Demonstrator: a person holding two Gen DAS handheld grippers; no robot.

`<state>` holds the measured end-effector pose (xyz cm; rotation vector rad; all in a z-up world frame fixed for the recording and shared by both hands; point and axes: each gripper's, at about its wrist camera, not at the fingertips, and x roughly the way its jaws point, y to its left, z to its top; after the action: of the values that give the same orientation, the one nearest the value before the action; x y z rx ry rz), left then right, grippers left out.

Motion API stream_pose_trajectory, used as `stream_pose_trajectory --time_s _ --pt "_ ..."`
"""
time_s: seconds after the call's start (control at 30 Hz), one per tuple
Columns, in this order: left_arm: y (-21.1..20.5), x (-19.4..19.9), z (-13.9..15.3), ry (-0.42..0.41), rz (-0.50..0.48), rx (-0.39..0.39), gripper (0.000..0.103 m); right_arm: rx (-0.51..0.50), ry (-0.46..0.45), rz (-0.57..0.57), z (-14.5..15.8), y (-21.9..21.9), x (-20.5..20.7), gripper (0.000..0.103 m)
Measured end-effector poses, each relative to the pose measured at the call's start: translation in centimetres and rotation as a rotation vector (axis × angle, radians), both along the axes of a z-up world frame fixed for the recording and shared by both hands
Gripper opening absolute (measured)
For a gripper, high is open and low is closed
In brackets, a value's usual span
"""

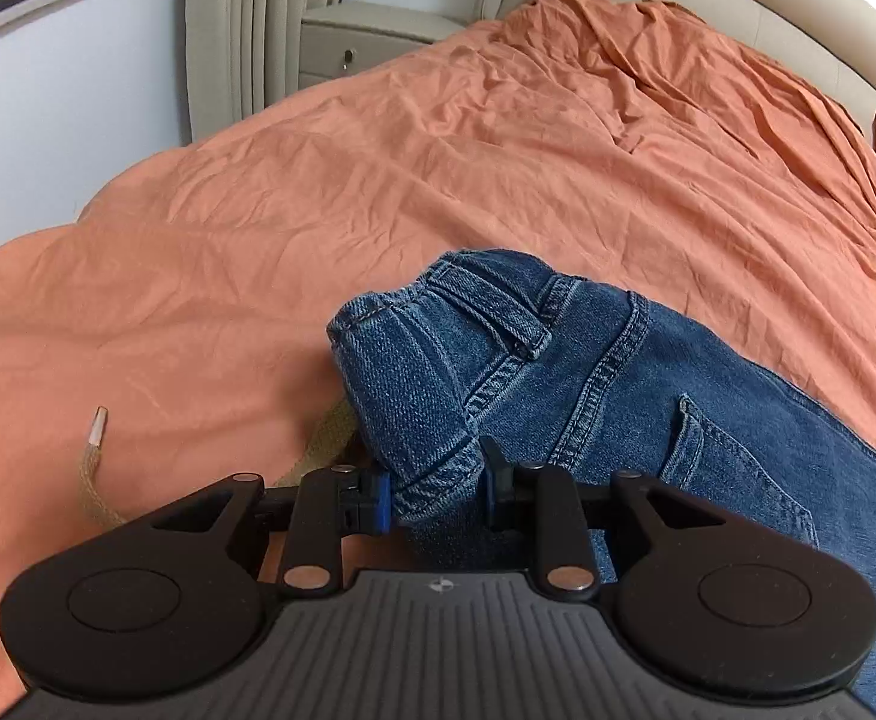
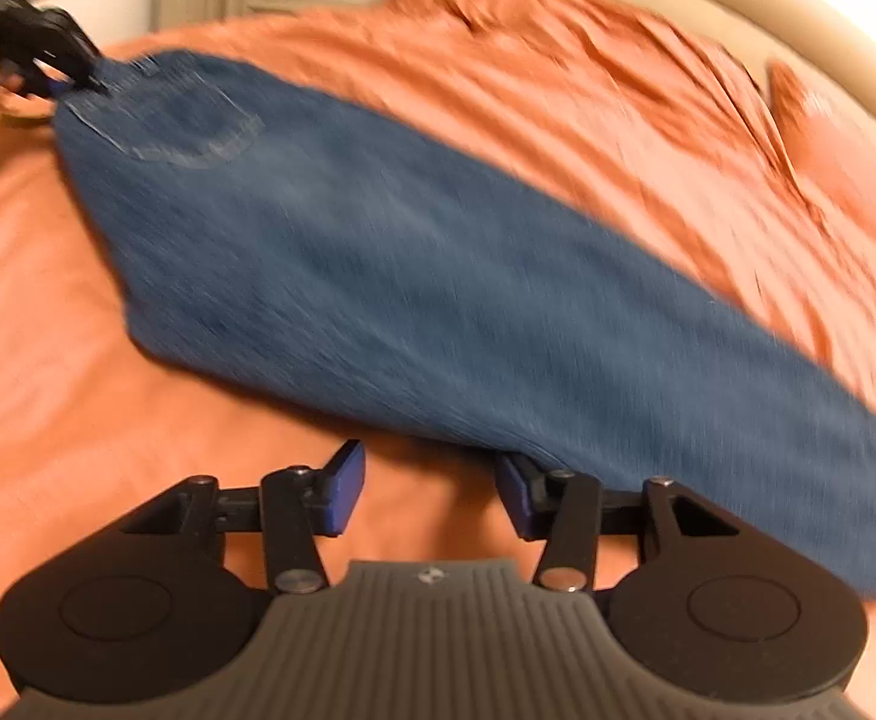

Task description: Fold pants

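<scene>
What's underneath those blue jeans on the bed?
Under the blue denim jeans lies a wrinkled orange bedsheet. A tan braided cord pokes out from beneath the waistband; how far it runs under the denim is hidden.

Blue denim pants (image 2: 414, 276) stretched across the orange bedcover (image 2: 138, 396) (waistband bunched, lifted)

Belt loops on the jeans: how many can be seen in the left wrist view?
1. A belt loop lies on the bunched waistband of the jeans, just beyond the left gripper. More may be hidden in folds.
</scene>
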<state>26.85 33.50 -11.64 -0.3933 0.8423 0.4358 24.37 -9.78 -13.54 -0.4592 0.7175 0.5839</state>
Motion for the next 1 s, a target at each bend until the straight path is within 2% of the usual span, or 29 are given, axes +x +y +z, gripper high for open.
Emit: stream_pose_trajectory --time_s 0.03,0.17,0.27,0.37,0.4,0.5,0.6,0.67,0.7,0.73,0.8,0.9,1.0 --pt "0.0 0.3 0.1 0.005 0.0 -0.003 0.03 -0.007 -0.018 0.025 0.3 0.2 0.3 0.055" --pt "-0.2 0.4 0.0 0.018 -0.004 0.008 0.03 -0.054 -0.035 0.132 0.8 0.7 0.8 0.055" --pt "0.0 0.4 0.0 0.016 -0.009 0.004 0.03 -0.078 -0.009 0.208 0.5 1.5 0.0 0.055" --pt "0.1 0.5 -0.1 0.017 -0.014 -0.001 0.031 -0.1 0.031 0.262 -0.6 2.4 -0.8 0.047" --pt "0.1 0.5 0.0 0.018 -0.017 0.0 0.031 -0.117 0.022 0.28 -1.0 3.0 -1.1 0.039" --pt "0.1 0.5 0.0 0.022 -0.022 0.001 0.031 -0.172 -0.099 0.301 -2.2 4.6 -2.0 0.039" --pt "0.2 0.5 0.0 0.027 -0.026 -0.003 0.031 -0.194 -0.136 0.336 -2.7 6.3 -1.4 0.04" --pt "0.1 0.6 0.2 0.033 -0.025 -0.005 0.031 -0.213 -0.139 0.367 -3.0 7.2 -1.4 0.035" --pt "0.1 0.7 0.3 0.038 -0.028 -0.002 0.031 -0.219 -0.135 0.394 -2.9 7.4 -1.6 0.017" --pt "0.1 0.7 0.4 0.045 -0.033 0.002 0.031 -0.236 -0.129 0.42 -2.8 7.7 -1.9 0.004" --pt "0.0 0.9 0.7 0.054 -0.042 0.014 0.031 -0.229 -0.107 0.443 -2.0 7.5 -2.3 0.0" --pt "-0.2 1.1 0.5 0.074 -0.06 0.036 0.031 -0.177 -0.045 0.468 -0.7 6.3 -2.5 0.0" --pt "-0.3 1.5 -0.1 0.09 -0.061 0.053 0.031 -0.179 -0.013 0.469 -1.3 6.0 -2.8 0.0"
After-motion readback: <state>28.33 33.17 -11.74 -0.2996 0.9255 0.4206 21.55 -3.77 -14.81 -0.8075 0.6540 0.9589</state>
